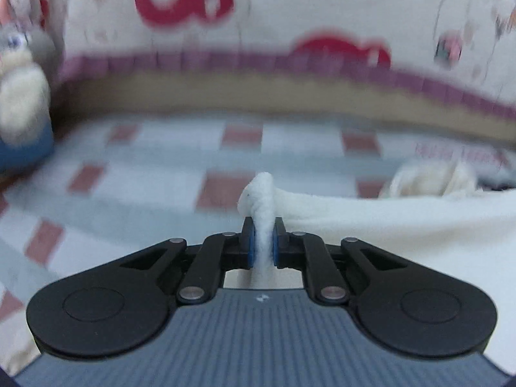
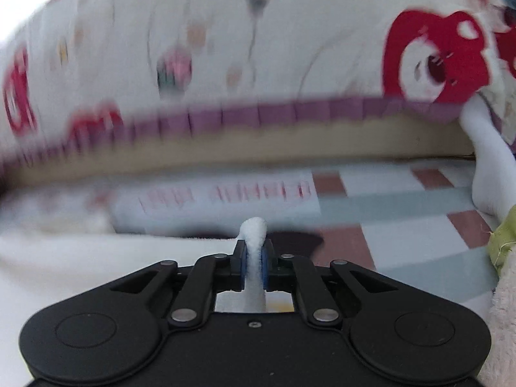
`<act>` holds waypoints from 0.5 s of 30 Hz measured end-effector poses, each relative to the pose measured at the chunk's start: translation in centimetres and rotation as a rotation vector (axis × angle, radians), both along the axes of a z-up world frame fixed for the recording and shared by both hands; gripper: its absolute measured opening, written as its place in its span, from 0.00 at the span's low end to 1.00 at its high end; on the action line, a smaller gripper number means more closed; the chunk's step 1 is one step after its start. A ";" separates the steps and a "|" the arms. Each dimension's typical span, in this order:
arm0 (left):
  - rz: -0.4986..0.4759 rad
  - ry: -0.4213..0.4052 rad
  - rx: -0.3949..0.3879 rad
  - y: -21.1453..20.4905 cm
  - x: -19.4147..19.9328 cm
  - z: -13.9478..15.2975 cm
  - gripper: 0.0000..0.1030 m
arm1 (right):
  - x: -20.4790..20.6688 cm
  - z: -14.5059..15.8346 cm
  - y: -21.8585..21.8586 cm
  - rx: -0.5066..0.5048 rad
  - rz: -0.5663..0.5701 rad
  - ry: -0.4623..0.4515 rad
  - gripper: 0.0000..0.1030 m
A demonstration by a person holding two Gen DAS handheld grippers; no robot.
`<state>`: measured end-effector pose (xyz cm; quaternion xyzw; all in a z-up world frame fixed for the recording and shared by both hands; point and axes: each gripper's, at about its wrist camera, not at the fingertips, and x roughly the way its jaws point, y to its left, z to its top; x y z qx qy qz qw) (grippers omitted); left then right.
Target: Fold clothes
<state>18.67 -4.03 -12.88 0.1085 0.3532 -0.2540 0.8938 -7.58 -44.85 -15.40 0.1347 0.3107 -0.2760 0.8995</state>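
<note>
Left tongs [image 1: 263, 242] pinch a bunched edge of the white garment [image 1: 387, 235], whose body spreads away to their right; right tongs [image 2: 254, 266] likewise clamp a fold of it, the cloth spreading to their left. The garment's long axis therefore probably spans between the two tongs, neither hand nearer. Ahead of both lies the checked bed sheet [image 1: 154, 167], then the printed quilt [image 2: 258, 32].

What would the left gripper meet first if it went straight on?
Probably the checked sheet: the left gripper, shut on the white cloth, points down at it. Depth is unclear.
</note>
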 end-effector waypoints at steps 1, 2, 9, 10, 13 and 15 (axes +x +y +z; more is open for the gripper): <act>-0.001 0.032 0.032 -0.3 0.1 -1.0 0.08 | 0.9 -0.3 0.1 -0.008 -0.047 0.065 0.15; -0.009 0.047 0.051 -0.5 0.0 -1.4 0.08 | 1.5 0.1 0.3 -0.017 -0.138 0.096 0.19; -0.028 0.120 0.019 -0.4 0.0 -1.2 0.08 | 9.0 5.8 7.1 0.170 0.164 -0.098 0.34; -0.026 0.141 -0.003 -0.3 0.4 -1.3 0.08 | 10.7 6.2 8.9 0.197 0.271 -0.078 0.35; -0.011 0.179 -0.066 0.1 1.5 -1.9 0.08 | 14.9 6.1 13.6 0.269 0.481 -0.037 0.49; -0.001 0.193 -0.080 0.4 1.8 -2.1 0.08 | 17.5 5.6 16.3 0.302 0.565 -0.010 0.50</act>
